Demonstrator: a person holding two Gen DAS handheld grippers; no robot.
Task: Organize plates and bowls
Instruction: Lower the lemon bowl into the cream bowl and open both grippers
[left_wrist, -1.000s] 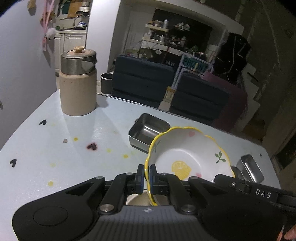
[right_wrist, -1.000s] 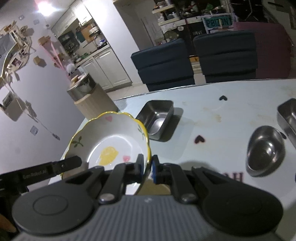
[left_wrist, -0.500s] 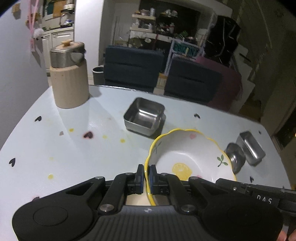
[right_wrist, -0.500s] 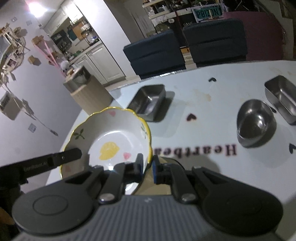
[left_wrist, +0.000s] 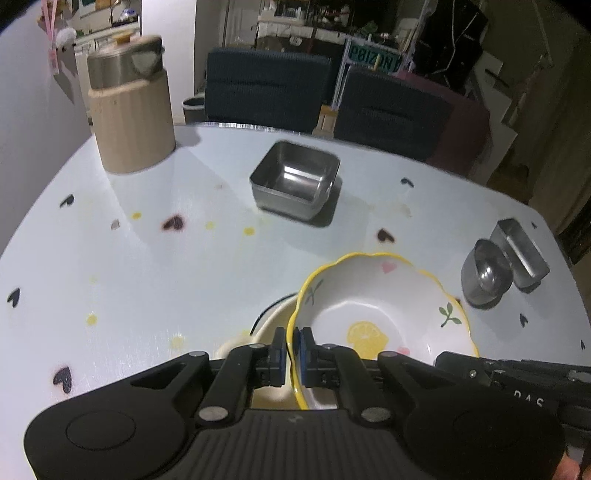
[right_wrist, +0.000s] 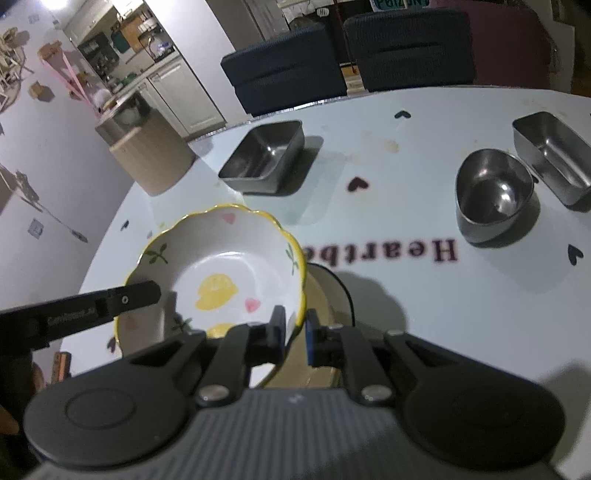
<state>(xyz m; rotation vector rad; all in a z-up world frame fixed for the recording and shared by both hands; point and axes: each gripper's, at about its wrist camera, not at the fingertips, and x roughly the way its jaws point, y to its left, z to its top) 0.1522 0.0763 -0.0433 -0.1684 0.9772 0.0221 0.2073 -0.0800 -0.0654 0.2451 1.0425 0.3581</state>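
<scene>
Above the table (left_wrist: 155, 280) | left gripper (left_wrist: 294, 349), right gripper (right_wrist: 295, 334) each pinching opposite rims of lemon bowl (left_wrist: 373, 306)

Across my pale blue heart-printed table (left_wrist: 147, 266) stand two dark navy upholstered chairs (left_wrist: 266, 88); white kitchen cabinets (right_wrist: 184, 96) line the far wall.

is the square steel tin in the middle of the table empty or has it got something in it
Empty. Both wrist views look down into the square steel tin and show only bare, shiny metal on its floor and walls.
</scene>
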